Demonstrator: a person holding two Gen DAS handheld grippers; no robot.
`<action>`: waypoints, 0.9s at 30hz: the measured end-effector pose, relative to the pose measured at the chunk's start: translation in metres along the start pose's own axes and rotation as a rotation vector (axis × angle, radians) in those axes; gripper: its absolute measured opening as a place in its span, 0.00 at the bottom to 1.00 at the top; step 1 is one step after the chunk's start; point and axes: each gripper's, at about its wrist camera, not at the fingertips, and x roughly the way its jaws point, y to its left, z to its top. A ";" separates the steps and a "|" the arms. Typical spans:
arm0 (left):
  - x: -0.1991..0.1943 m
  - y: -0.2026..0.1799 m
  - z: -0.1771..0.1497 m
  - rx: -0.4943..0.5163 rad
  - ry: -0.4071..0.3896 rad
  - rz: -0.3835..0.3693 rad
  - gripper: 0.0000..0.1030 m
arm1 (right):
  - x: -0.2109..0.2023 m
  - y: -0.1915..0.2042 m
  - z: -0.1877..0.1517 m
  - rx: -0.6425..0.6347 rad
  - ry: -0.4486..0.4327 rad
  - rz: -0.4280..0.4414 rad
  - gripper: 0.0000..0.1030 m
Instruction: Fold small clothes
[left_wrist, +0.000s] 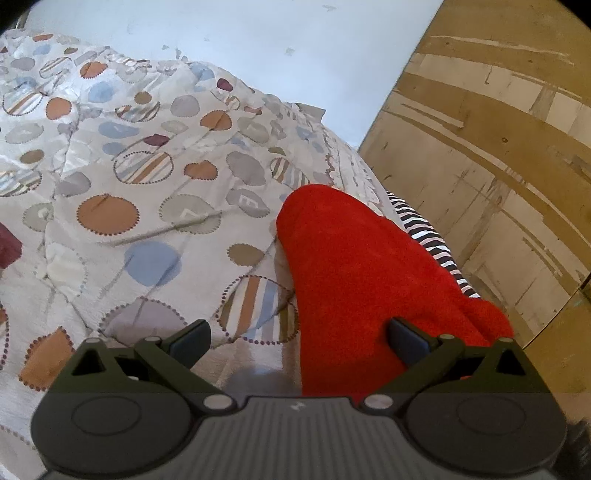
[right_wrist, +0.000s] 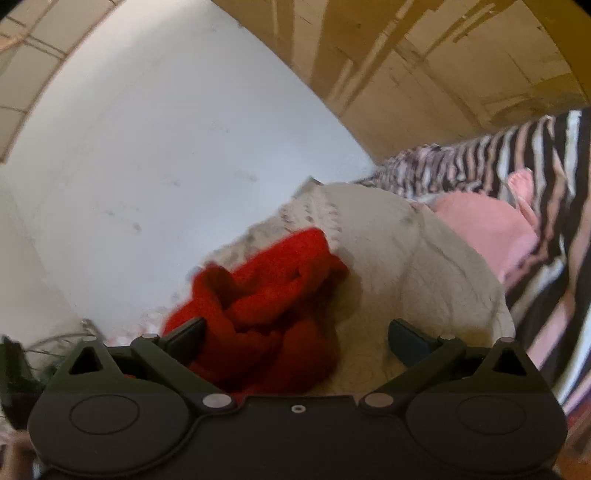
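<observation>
A red fleece garment (left_wrist: 354, 273) lies on the patterned bedspread (left_wrist: 122, 177), stretching from the bed's right edge down under my left gripper (left_wrist: 299, 338). That gripper is open, its right finger (left_wrist: 408, 338) over the red cloth and its left finger over the bedspread. In the right wrist view the same red garment (right_wrist: 266, 306) is bunched up in folds beside a white fluffy garment (right_wrist: 413, 266). My right gripper (right_wrist: 297, 338) is open just above both, its left finger at the red folds. A pink garment (right_wrist: 487, 225) lies beyond the white one.
A black-and-white striped cloth (right_wrist: 517, 166) lies at the bed's right side, also showing as a striped cloth (left_wrist: 424, 229) behind the red garment. A pale wall (right_wrist: 147, 147) and a tiled floor (left_wrist: 498, 147) border the bed. A dark red item (left_wrist: 9, 243) lies at the left edge.
</observation>
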 end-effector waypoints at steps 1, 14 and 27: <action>0.000 0.000 0.000 0.001 -0.002 0.004 1.00 | 0.000 -0.001 0.006 0.001 -0.012 0.008 1.00; -0.003 0.007 -0.002 -0.007 -0.013 0.005 1.00 | 0.132 -0.014 0.088 -0.098 0.316 -0.005 0.61; -0.001 0.001 -0.002 0.001 -0.020 0.054 1.00 | 0.191 0.060 0.122 -0.432 0.330 0.180 0.12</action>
